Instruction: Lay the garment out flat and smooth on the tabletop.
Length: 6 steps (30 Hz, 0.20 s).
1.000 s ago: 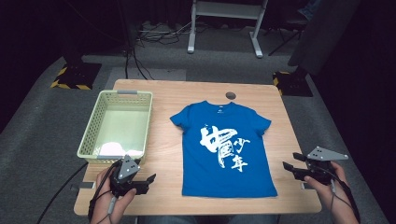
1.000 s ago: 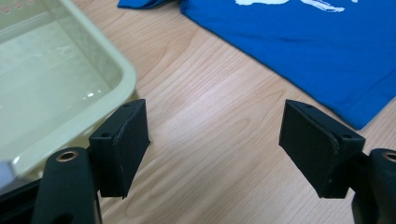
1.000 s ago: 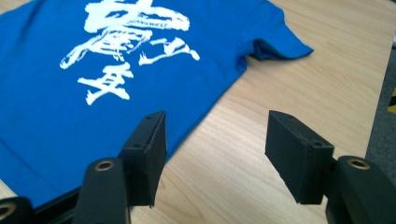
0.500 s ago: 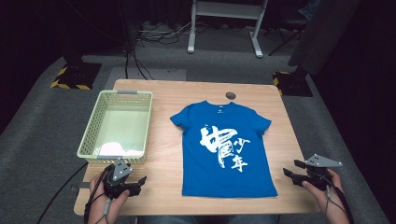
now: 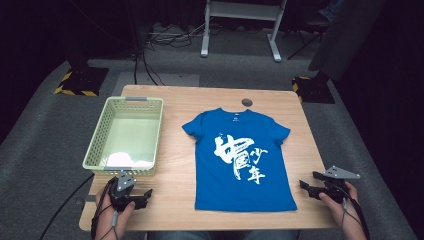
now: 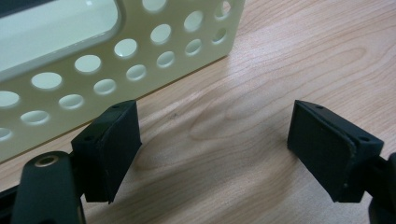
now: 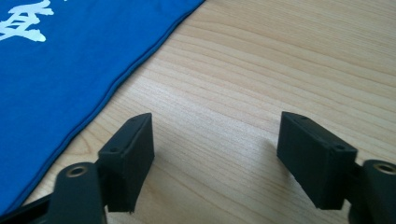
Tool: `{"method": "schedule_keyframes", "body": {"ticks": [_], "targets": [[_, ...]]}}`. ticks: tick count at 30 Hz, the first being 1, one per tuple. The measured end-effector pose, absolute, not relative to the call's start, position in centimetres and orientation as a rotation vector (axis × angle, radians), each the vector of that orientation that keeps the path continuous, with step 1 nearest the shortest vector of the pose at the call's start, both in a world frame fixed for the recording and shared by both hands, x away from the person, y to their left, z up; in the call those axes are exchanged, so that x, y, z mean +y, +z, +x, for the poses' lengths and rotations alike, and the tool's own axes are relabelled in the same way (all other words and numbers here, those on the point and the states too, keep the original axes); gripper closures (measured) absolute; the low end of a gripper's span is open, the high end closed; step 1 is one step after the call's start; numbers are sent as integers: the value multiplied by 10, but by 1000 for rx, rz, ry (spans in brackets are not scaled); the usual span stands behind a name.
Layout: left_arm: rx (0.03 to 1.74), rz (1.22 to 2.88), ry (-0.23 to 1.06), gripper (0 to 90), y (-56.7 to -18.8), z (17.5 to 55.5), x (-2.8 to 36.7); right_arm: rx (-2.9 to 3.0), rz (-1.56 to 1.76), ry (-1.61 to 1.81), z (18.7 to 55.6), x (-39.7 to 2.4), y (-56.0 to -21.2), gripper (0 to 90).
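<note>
A blue T-shirt [image 5: 240, 160] with white lettering lies flat, face up, on the wooden table [image 5: 175, 170]. My left gripper [image 5: 145, 195] sits low over the table's front left corner, just in front of the pale green basket [image 5: 95, 150]. Its jaws have just been opening, with nothing but bare wood between them [image 6: 215, 144], and the basket's holed wall [image 6: 93, 70] is close ahead. My right gripper [image 5: 306, 186] hovers at the front right, beside the shirt's lower hem. Its jaws have also just been opening over bare wood [image 7: 217, 154], with the shirt's edge [image 7: 60, 70] to their left.
Something white [image 5: 122, 159] lies in the basket's near end. A small dark round object [image 5: 247, 102] sits on the table behind the shirt's collar. Beyond the table are grey carpet, cables and a white stand's legs [image 5: 240, 30].
Both hands have sunk toward the table near its front edge. Both grippers' jaws stand wider than before. The shirt and the basket have not moved.
</note>
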<state>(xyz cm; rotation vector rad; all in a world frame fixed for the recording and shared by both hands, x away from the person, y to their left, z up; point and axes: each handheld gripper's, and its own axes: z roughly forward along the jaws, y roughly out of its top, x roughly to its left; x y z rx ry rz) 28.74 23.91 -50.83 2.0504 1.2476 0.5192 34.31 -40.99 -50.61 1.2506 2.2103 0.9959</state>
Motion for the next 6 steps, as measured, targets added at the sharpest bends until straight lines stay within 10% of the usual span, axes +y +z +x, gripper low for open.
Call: {"method": "schedule_keyframes", "body": {"ticks": [6], "targets": [[1254,2050,520,165,-508,287,239,2218,1248,992,344,-409,-506,224]]}}
